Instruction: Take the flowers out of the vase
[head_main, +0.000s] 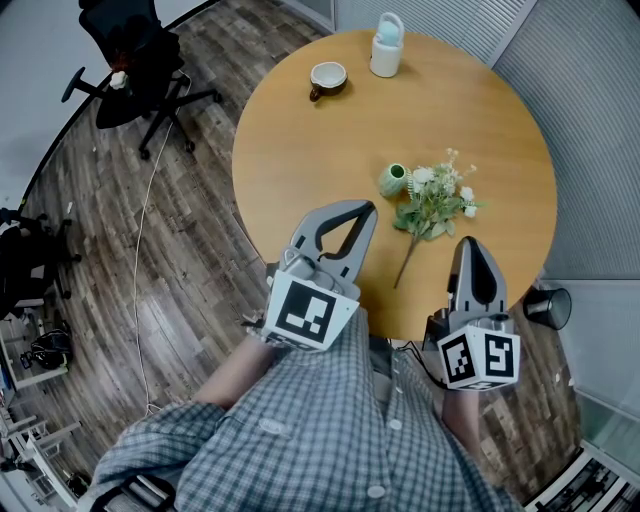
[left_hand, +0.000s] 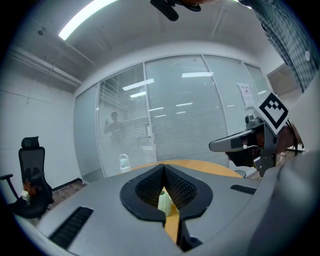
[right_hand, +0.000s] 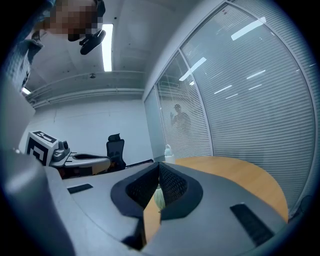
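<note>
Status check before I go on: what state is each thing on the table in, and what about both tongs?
left tongs: shut, empty.
right tongs: shut, empty.
flowers: out of the vase, lying on the table, stem end toward the person.
vase: no flowers in it, beside the flower heads.
mug: upright.
white jug: upright, near the far edge.

Round table (head_main: 300, 150): cup (head_main: 328, 77) and jug (head_main: 386, 45) near the far edge, vase (head_main: 393, 181) mid-table, flowers (head_main: 435, 200) lying flat just beside it.
</note>
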